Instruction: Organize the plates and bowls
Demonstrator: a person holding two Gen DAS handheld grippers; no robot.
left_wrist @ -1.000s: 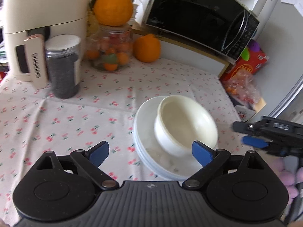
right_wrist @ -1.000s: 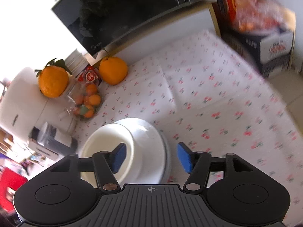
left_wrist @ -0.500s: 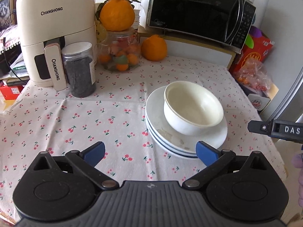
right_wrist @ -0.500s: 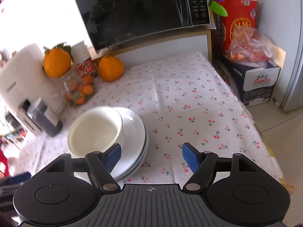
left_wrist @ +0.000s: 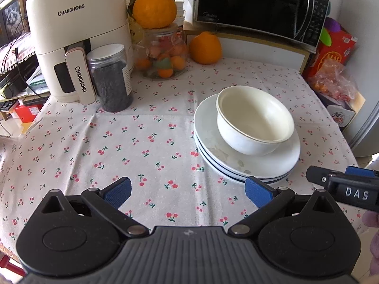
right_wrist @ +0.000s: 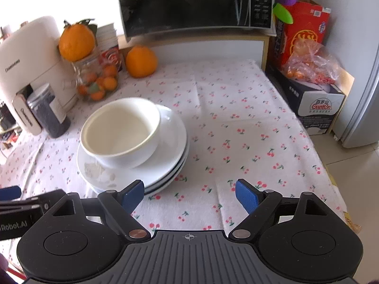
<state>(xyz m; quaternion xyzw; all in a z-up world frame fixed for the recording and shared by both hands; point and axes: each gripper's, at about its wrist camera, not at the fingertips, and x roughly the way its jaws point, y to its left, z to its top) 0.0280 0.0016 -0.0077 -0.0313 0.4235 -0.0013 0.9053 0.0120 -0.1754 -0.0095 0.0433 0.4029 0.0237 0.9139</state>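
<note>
A white bowl (left_wrist: 254, 120) sits on a stack of white plates (left_wrist: 213, 146) on the cherry-print tablecloth. In the right wrist view the bowl (right_wrist: 120, 132) sits on the plates (right_wrist: 170, 161) at the left. My left gripper (left_wrist: 188, 191) is open and empty, hovering near the table's front edge, the plates just beyond its right finger. My right gripper (right_wrist: 189, 194) is open and empty, to the right of the plates. The right gripper also shows at the right edge of the left wrist view (left_wrist: 343, 187).
At the back stand a cream air fryer (left_wrist: 78, 47), a dark jar (left_wrist: 110, 78), a glass jar of small fruit (left_wrist: 163, 54) with an orange on top, another orange (left_wrist: 205, 47) and a microwave (left_wrist: 258, 7). Boxes and a bag (right_wrist: 310, 71) sit off the table's right edge.
Both grippers have pulled back from the bowl and plates and levelled out. The bowl stays on the plates. Both grippers stay open.
</note>
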